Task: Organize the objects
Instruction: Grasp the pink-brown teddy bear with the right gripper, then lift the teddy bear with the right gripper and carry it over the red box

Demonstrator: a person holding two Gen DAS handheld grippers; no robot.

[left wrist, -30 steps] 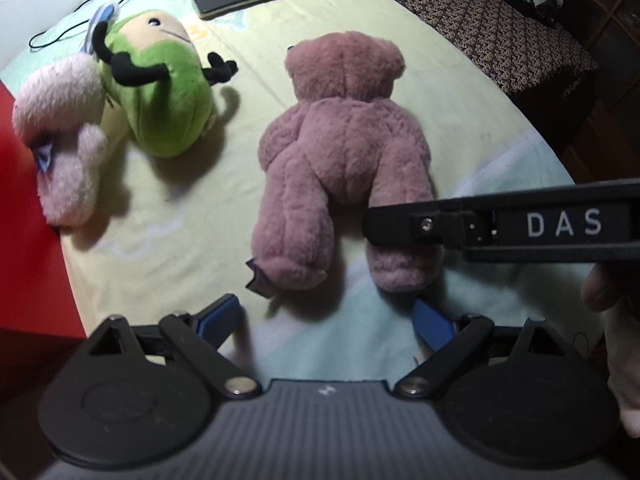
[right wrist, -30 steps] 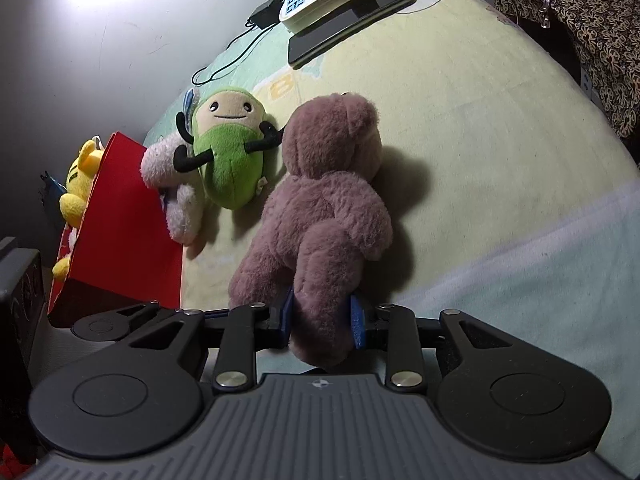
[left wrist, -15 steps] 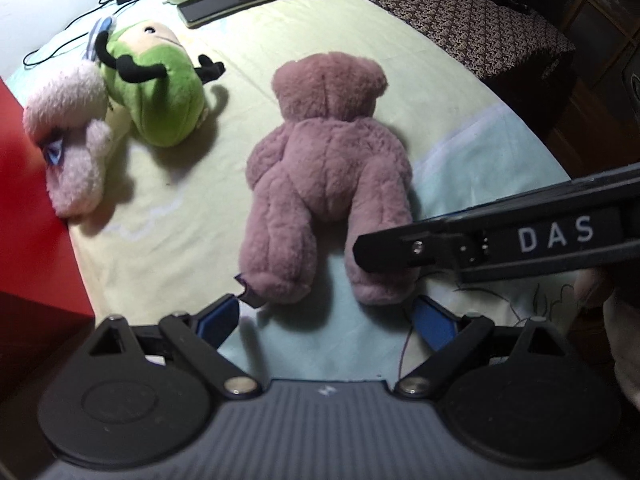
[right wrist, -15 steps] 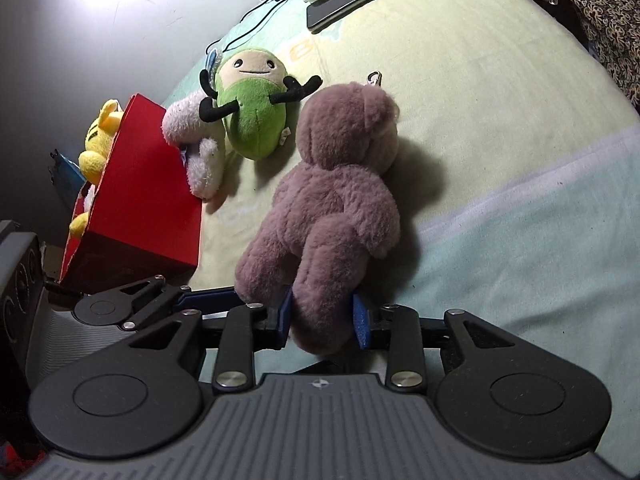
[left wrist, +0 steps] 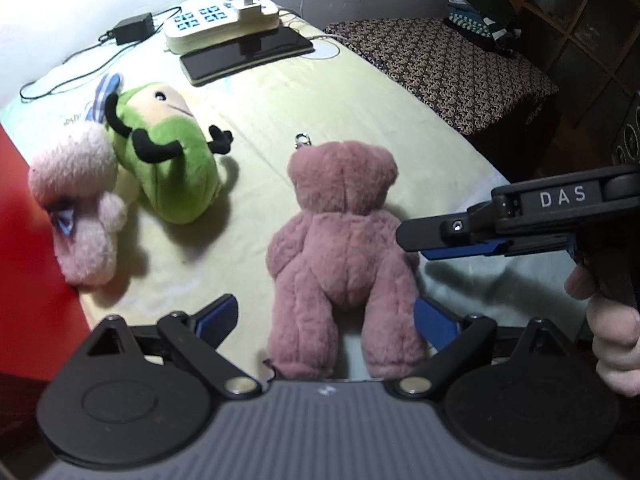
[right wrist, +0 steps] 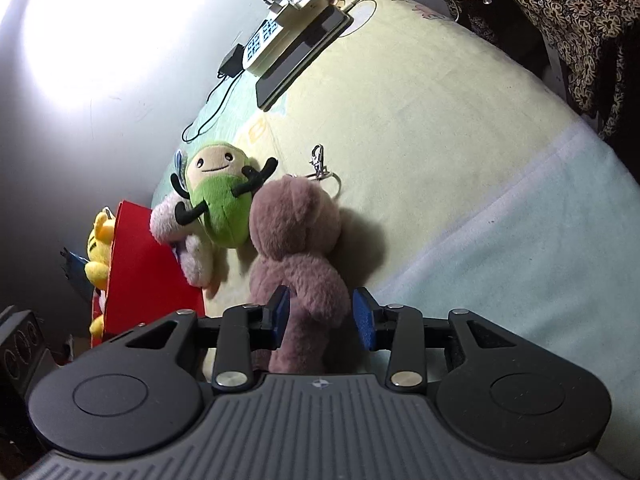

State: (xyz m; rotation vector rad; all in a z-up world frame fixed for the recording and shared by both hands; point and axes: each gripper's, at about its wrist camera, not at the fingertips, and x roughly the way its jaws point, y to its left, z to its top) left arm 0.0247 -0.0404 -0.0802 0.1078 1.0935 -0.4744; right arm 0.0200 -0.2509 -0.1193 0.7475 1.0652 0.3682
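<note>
From the left wrist, the left gripper (left wrist: 324,316) points steeply down with its jaws spread wide and still widening, both legs of the pink teddy bear (left wrist: 344,248) lying between them untouched. The right gripper (left wrist: 460,236) reaches in from the right, a hand (left wrist: 612,332) on its handle. From the right wrist, the right gripper (right wrist: 320,314) has just been opening, pads now clear of the bear's leg (right wrist: 308,320) between them. A green plush (right wrist: 220,200) and pale pink plush (right wrist: 184,240) lie against the red box (right wrist: 140,264).
</note>
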